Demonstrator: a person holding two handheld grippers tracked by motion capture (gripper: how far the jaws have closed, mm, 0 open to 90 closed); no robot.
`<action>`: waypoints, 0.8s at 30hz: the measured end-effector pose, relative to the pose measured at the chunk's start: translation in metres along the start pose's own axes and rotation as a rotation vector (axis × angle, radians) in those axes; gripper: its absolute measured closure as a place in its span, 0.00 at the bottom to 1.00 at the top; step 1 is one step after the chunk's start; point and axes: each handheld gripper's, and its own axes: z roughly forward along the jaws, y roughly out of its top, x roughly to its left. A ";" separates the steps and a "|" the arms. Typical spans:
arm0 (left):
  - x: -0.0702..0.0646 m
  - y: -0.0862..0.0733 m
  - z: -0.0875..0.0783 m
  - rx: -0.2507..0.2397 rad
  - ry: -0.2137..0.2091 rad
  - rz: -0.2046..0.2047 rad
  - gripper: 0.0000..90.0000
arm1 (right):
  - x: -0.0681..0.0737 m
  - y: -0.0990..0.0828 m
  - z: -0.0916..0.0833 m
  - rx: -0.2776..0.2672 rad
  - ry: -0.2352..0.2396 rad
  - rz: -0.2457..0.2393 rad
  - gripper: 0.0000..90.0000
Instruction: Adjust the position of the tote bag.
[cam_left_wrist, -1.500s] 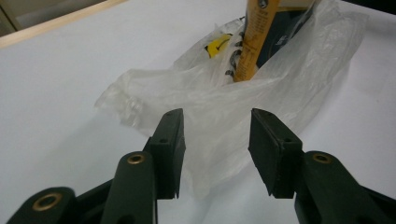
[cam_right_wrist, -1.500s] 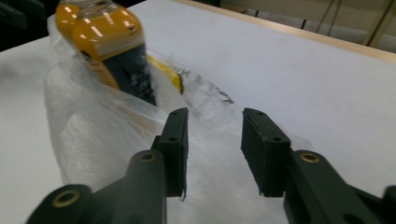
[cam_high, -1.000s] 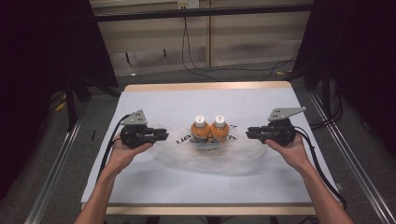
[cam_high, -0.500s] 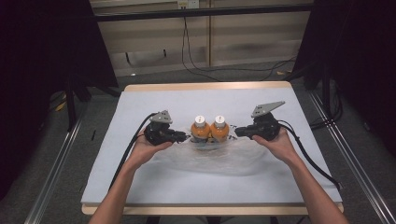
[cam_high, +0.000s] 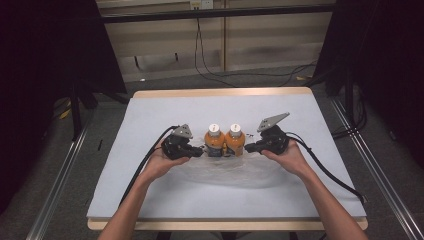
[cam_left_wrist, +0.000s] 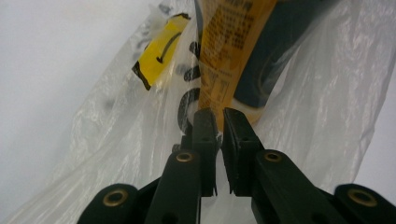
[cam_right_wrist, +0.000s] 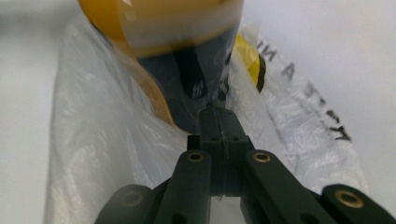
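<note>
While both grippers pinch the clear plastic bag (cam_high: 220, 172), left gripper (cam_high: 199, 151) nearly together on film, right gripper (cam_high: 248, 147) clamped tight, two orange bottles (cam_high: 224, 140) stand between your tips. Next, probably lift the edges evenly.

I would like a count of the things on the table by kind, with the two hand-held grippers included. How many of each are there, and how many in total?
Orange bottles with white caps: 2, left one and right one
Clear plastic bag: 1
Hand-held grippers: 2, left hand-held gripper and right hand-held gripper
Total: 5
</note>
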 end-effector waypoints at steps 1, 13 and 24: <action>0.001 -0.001 0.001 0.004 0.000 0.007 0.93 | 0.000 -0.001 0.003 0.016 -0.004 -0.006 1.00; -0.002 -0.009 0.022 0.134 0.042 0.042 0.89 | 0.002 -0.006 0.027 0.166 -0.039 -0.047 1.00; 0.005 -0.012 0.015 0.187 0.120 0.070 0.89 | 0.004 -0.007 0.027 0.272 -0.151 -0.091 1.00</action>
